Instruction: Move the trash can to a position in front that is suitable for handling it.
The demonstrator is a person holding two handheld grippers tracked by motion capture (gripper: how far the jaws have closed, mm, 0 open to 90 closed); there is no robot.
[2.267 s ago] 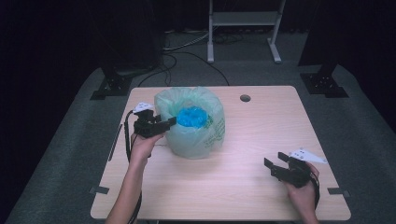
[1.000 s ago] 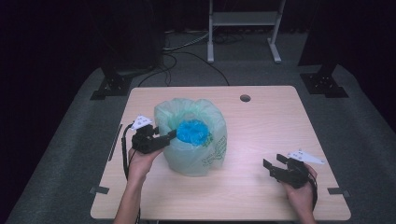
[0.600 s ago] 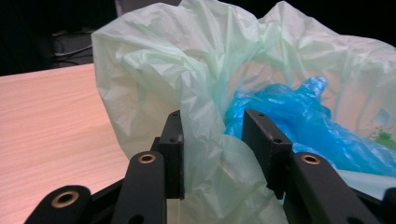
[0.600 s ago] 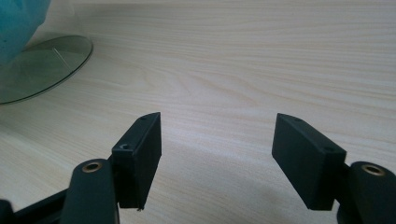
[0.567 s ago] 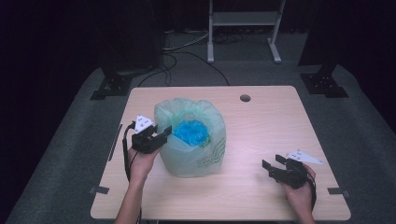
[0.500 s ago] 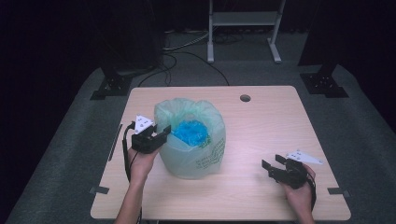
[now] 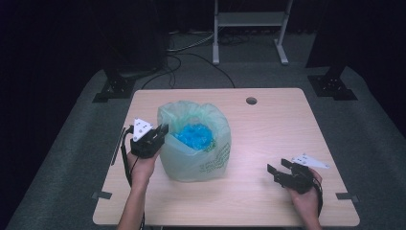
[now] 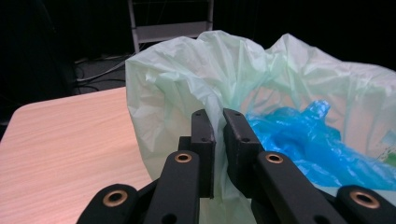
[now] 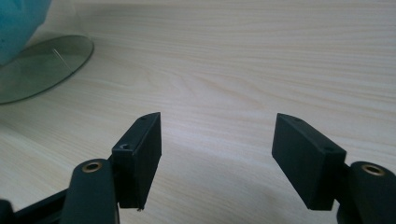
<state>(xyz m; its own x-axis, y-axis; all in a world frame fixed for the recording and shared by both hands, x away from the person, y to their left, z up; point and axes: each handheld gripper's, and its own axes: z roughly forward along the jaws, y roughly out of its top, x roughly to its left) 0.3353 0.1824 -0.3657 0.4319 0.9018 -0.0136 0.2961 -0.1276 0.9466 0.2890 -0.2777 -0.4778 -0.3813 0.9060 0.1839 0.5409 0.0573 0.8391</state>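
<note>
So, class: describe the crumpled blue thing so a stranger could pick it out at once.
Start at the wooden table. Left of its middle stands a pale green plastic bag, its rim pinched by the left gripper. Inside lies the blue plastic: bright and crumpled, the one vivid colour against the translucent green.

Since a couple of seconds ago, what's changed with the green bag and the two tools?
The left tool has slid toward the person along the green bag's rim, and its jaws have just been closing; they now pinch the thin rim. The bag seems to have shifted slightly nearer too. The right tool stayed open over the table, and the blue plastic stayed inside the bag.
</note>
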